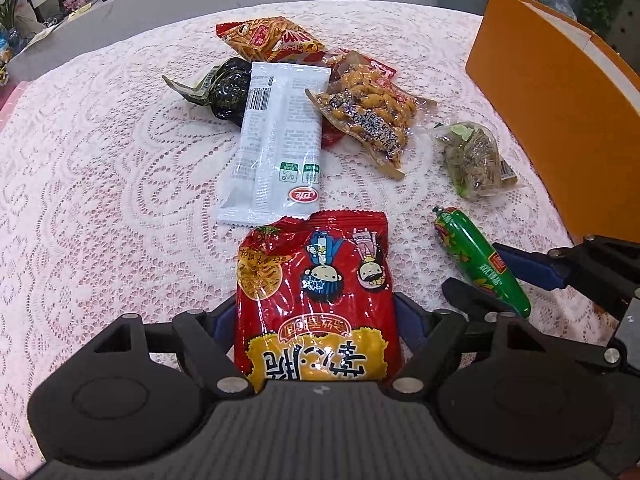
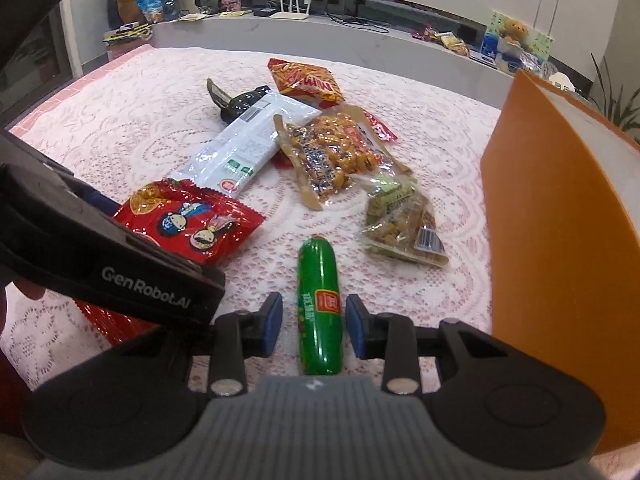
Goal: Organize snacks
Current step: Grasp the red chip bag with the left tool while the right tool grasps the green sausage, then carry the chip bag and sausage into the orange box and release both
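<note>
My left gripper [image 1: 316, 316] is around a red noodle snack bag [image 1: 316, 296] that lies on the lace cloth, its blue pads touching the bag's sides; the bag also shows in the right wrist view [image 2: 188, 220]. My right gripper [image 2: 314, 324] is open, its blue pads either side of a green sausage [image 2: 320, 308] with small gaps; the sausage also shows in the left wrist view [image 1: 480, 260]. Beyond lie a white packet [image 1: 276, 140], a peanut bag [image 1: 368, 116], a red-orange chip bag [image 1: 272, 40], a dark green packet [image 1: 224, 88] and a clear green-brown snack bag [image 2: 404, 220].
An orange box [image 2: 560, 240] stands at the right, close to my right gripper; it also shows in the left wrist view [image 1: 560, 100]. The table carries a pink lace cloth [image 1: 100, 160]. A grey counter with clutter runs behind.
</note>
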Motion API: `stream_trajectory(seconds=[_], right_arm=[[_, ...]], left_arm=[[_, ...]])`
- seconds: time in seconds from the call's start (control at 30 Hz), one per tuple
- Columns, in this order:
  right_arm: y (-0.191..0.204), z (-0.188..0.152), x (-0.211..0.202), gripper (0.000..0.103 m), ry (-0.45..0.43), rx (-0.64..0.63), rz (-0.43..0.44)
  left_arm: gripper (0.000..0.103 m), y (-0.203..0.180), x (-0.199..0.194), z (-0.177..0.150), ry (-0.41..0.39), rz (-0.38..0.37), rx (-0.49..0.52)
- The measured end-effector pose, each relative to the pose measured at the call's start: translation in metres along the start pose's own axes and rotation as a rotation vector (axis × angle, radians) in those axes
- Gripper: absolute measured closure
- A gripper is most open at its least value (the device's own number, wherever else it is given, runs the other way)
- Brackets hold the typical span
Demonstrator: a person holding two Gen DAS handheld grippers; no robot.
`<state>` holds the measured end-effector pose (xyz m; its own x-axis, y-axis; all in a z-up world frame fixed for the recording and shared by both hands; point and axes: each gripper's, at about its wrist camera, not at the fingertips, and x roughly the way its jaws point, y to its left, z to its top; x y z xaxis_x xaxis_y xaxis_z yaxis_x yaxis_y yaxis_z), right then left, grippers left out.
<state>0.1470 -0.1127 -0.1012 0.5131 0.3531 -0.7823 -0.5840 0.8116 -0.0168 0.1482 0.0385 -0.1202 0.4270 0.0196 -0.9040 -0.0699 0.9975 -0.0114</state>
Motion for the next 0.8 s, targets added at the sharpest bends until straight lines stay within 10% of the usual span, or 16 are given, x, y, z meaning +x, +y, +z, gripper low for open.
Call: stream_trajectory(seconds=[0.8], right_arm=[[-0.007,0.005,-0.029,0.083,-0.021,0.088,0.074]], left_arm=[[0.022,0.006,-0.051,-0.003,-0.068,-0.051,-0.079]])
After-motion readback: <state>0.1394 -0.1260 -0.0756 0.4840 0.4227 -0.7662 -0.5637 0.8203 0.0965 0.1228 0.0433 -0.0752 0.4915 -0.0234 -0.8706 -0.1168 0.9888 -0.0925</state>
